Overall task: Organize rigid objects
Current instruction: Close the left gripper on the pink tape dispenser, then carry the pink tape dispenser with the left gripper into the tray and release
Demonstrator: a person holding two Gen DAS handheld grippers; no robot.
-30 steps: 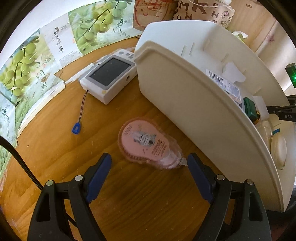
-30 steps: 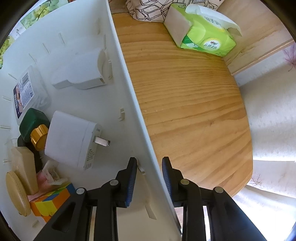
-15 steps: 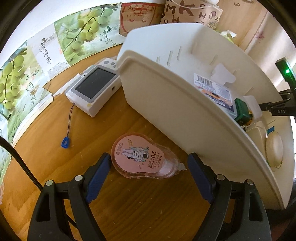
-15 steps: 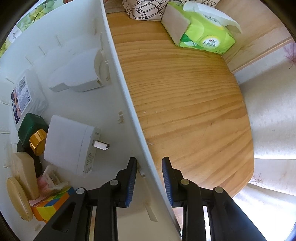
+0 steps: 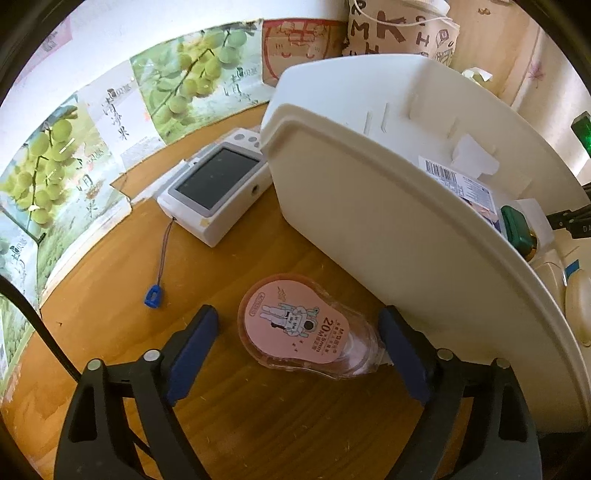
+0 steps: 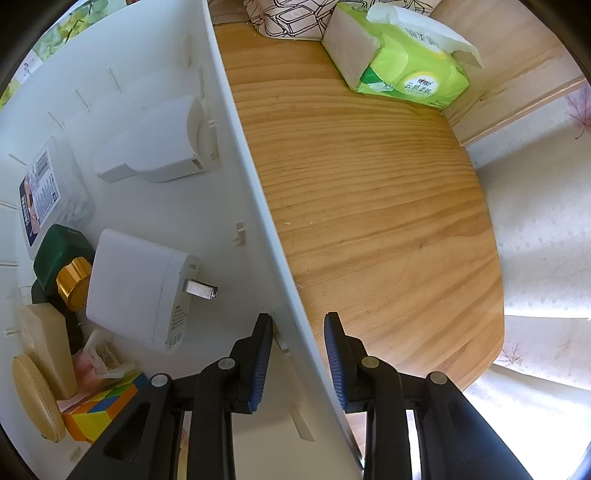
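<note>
Bin contents half hidden from you: right gripper pinches its wall, left gripper gapes around one tape dispenser.

The pink label of the tape dispenser reads "20M x 5mm" beside an astronaut drawing. A beige bag shows large letters "M", "K", "H". A clear box carries a barcode label; its small print is unreadable.

Matt white plastic bin, grained wooden table, glossy clear plastic tape dispenser
</note>
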